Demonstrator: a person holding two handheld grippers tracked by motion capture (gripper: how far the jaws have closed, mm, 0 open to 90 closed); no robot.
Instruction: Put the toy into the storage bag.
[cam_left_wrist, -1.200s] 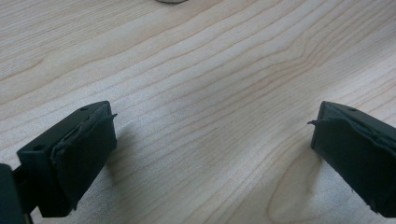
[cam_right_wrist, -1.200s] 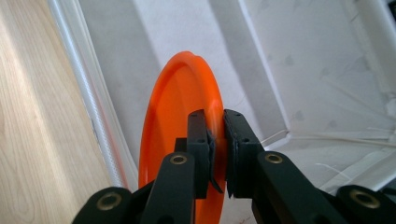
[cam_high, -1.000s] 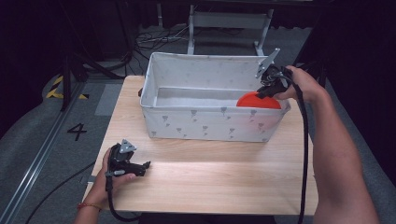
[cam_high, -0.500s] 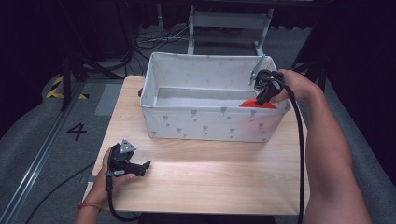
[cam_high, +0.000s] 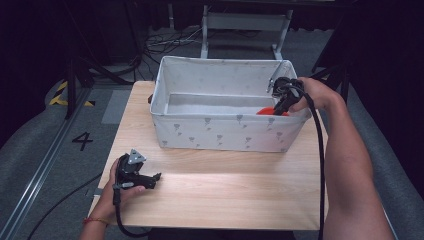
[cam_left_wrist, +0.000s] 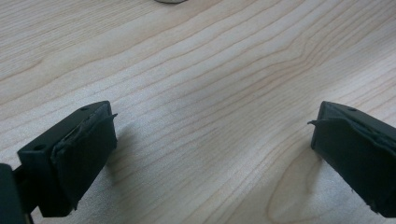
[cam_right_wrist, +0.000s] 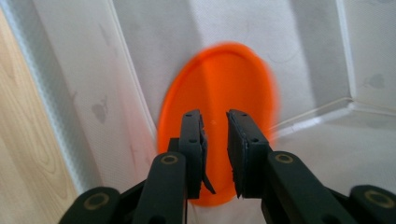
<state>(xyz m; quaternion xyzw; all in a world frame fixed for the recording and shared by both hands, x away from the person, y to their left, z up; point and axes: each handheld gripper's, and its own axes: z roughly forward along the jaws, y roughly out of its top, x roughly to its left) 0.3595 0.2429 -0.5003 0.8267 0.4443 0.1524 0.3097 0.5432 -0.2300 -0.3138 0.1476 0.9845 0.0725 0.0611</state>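
the orange disc, flat, round and smooth plastic, was already inside the soft grey fabric bin, against its near wall by the right corner. the right gripper had just been opening, jaws barely parted with nothing pinched, so only withdrawal seemed left. the left gripper rested gaping wide on the pale wood-grain table before the bin.

Pale wooden bench with visible grain, matt white fabric bin with small grey print, smooth orange plastic disc, matt black tongs' pads
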